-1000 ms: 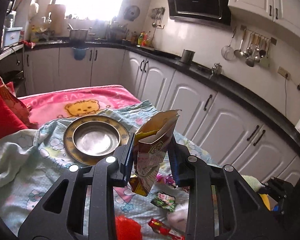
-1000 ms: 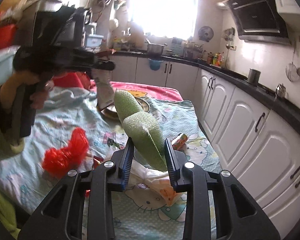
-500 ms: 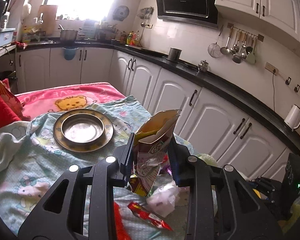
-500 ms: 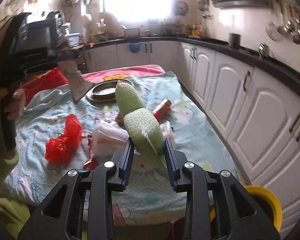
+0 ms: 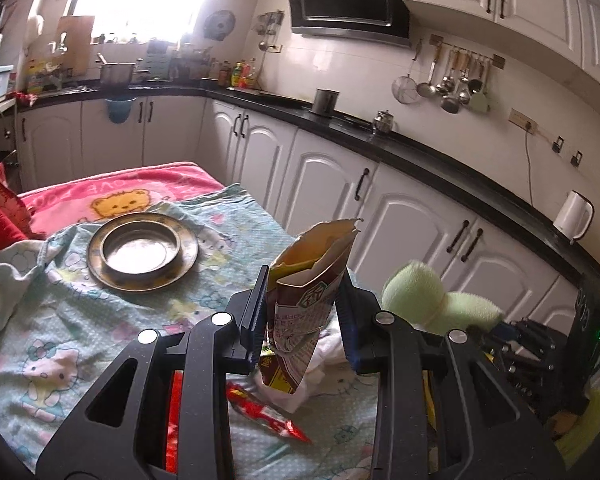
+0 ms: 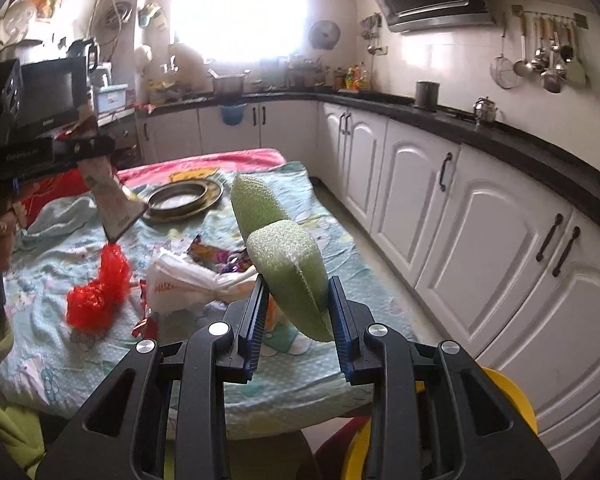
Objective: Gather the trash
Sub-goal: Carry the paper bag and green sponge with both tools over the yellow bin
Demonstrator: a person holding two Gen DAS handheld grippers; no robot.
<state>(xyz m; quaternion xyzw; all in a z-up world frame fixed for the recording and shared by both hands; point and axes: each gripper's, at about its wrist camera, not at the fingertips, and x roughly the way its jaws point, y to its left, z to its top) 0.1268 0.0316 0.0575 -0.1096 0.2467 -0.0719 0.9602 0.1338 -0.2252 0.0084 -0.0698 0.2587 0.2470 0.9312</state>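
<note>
While the left gripper (image 5: 303, 312) clenches a torn-open snack packet (image 5: 306, 312), the packet stands nearly upright between the blue pads, its long axis vertical and its ragged mouth pointing to twelve o'clock. Its printed face carries a green diamond emblem and lines of small text too blurred to read. At ten o'clock from it a round brass-coloured metal dish (image 5: 142, 250) sits on the Hello Kitty bedsheet (image 5: 48, 344); at six o'clock a red foil wrapper (image 5: 266, 414) lies flat beside a crumpled white plastic bag (image 5: 324, 364).

From the right wrist, the left gripper (image 6: 66, 148) shows at nine o'clock with the packet (image 6: 114, 204) hanging below it, over the sheet (image 6: 40, 288). A crinkled red plastic bag (image 6: 100, 292) lies near the white bag (image 6: 188, 284), whose red lettering is not legible. The dish (image 6: 184, 198) sits at eleven o'clock. The right gripper (image 6: 296, 312) grasps a folded green foam net sleeve (image 6: 284, 256), dimpled and spongy, its long axis rising toward eleven o'clock. A yellow bin rim (image 6: 512, 400) shows at five o'clock.
</note>
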